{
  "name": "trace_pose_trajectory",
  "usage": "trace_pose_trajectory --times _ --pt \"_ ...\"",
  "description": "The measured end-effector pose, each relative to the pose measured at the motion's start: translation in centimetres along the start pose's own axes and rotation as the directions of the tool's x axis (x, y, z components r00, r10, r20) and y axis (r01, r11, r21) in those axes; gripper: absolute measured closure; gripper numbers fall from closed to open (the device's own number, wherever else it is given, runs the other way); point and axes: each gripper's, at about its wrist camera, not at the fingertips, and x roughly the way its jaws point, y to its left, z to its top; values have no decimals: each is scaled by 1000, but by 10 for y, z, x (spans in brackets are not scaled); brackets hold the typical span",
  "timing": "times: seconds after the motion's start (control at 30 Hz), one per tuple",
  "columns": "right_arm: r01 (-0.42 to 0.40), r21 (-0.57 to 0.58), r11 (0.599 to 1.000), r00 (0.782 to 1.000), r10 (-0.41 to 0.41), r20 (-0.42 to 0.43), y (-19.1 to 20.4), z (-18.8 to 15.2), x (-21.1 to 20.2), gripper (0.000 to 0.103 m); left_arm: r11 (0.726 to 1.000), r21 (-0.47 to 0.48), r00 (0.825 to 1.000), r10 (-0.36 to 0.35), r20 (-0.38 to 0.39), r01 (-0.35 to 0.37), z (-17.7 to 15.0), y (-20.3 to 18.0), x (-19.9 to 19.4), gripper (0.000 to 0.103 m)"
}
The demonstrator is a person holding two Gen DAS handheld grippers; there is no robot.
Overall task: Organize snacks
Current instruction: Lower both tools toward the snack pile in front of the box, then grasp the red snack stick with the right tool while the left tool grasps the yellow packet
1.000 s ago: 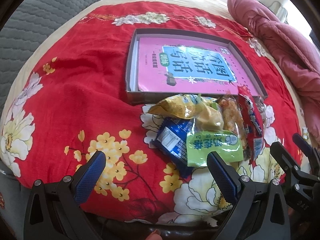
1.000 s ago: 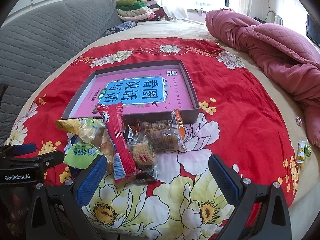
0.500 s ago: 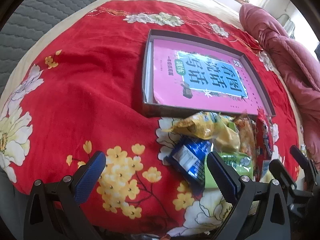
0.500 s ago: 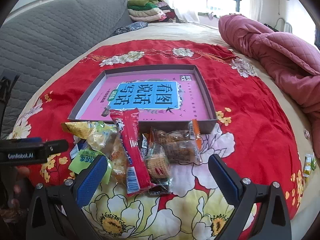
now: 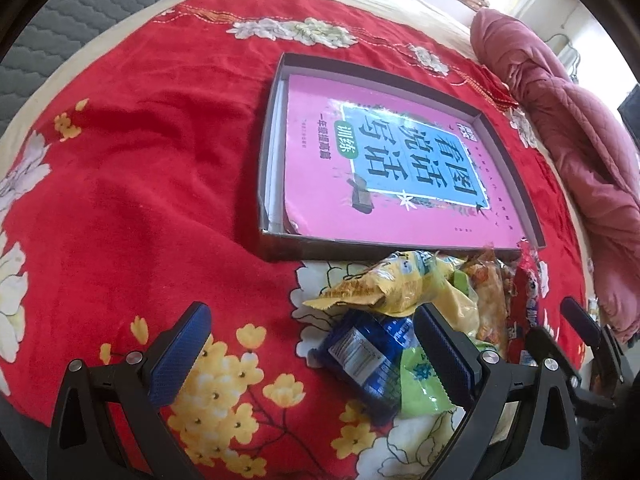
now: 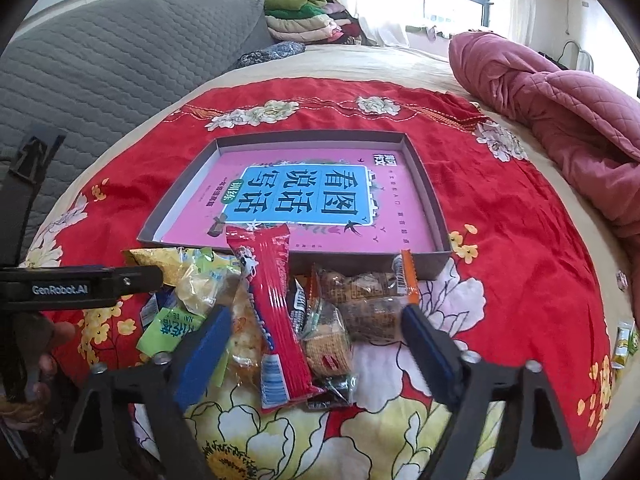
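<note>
Right now, the snack pile (image 6: 280, 312) lies on the red flowered blanket (image 5: 140, 160) on the bed, just in front of the flat box (image 6: 436, 216) that holds a pink book (image 6: 304, 196). At the left end of the pile, the left gripper (image 5: 316, 338) has its jaws wide apart over a blue packet (image 5: 360, 356), not squeezing it. Further right, the right gripper (image 6: 316, 338) is closing around a long red packet (image 6: 276, 304) and a cracker packet (image 6: 328, 344), but its pads are not pressing them yet.

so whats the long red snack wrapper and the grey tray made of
The long red snack wrapper looks like glossy plastic film: bright highlights along its ridges and a crimped end. The grey tray seems matte cardboard: thin, flat, folded walls with no shine.
</note>
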Motion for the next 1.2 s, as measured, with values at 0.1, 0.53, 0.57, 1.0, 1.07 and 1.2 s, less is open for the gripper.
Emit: trace_pose_trajectory --times 0.1,0.53,0.57,1.0,1.07,1.2 --pt "-15 -5 1000 1000 15 2 1 3 4 37 1000 5 1000 -6 2 6 2 -1 3 2" --pt "-67 -52 996 998 67 -7 14 7 19 69 997 9 997 -70 10 70 10 -2 7 17" --pt "-67 -50 997 998 67 -5 13 7 19 69 997 7 997 -79 5 79 11 -2 8 23" --pt "-78 -37 996 997 78 3 9 8 22 82 983 -17 983 -183 9 184 12 -3 9 63" --pt "-89 -26 996 996 89 10 8 8 21 83 983 -8 983 -181 24 182 12 -4 7 66" --pt "-102 -13 995 995 102 21 5 9 20 83 982 5 981 -190 47 190 12 -5 -1 68"
